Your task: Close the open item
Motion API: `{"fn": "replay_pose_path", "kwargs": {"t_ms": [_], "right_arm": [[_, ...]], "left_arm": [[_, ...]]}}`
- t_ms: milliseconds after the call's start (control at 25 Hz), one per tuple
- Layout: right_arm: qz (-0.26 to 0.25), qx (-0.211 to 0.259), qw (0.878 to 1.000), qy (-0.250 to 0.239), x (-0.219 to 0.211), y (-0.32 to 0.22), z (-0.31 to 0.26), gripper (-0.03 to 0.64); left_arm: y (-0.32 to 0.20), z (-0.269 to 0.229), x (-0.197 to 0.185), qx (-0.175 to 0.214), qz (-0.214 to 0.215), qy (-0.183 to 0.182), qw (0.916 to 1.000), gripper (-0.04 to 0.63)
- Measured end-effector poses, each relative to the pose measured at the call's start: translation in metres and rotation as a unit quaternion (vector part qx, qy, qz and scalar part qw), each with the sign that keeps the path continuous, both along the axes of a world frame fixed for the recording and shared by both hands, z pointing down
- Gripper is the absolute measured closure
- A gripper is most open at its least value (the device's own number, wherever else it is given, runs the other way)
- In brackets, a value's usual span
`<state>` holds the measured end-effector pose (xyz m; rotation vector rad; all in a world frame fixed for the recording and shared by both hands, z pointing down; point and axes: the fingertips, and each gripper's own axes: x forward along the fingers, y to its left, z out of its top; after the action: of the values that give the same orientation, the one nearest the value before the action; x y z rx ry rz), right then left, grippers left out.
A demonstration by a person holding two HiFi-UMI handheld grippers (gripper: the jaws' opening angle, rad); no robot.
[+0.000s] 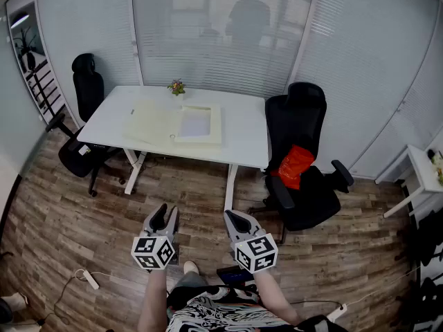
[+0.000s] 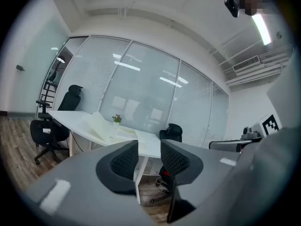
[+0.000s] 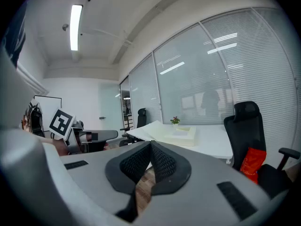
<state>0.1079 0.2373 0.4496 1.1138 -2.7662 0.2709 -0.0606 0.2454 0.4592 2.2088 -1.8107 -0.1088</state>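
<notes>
Head view alone: power strip point(image 1: 90, 278), left gripper's point(image 1: 168, 213) left.

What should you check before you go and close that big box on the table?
1. Lid found: ok, flipped open beside the cream box on the white table.
2. Left gripper free: ok, jaws apart, nothing between.
3. Right gripper free: ok, empty, jaws together.
4. Cream box within reach: not ok, both grippers are far from the table.
5. Contents below the rim: cannot tell.
</notes>
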Motion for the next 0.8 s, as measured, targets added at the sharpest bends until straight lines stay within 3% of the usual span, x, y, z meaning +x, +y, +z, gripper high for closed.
{"fn": "replay_pose_path", "kwargs": {"t_ms": [280,600,800], "right_arm": [[0.010,0.018,1.000,0.013,0.019,0.002,-0.003,0.615],[0.013,0.000,1.000,-0.018,0.026,-0.001,0.004,0.615],[0.020,-0.001,1.000,-0.004,0.019,-0.019,0.016,0.614]], "left_arm": [[0.006,-0.011,0.004,0.004,-0.020,-0.006,0.9998,0.436],[0.012,0.000,-0.002,-0.027,-0.048,-0.009,0.9984,0.436],[0.002,0.010,-0.020,-0.041,-0.060,-0.020,0.9972,0.437]]}}
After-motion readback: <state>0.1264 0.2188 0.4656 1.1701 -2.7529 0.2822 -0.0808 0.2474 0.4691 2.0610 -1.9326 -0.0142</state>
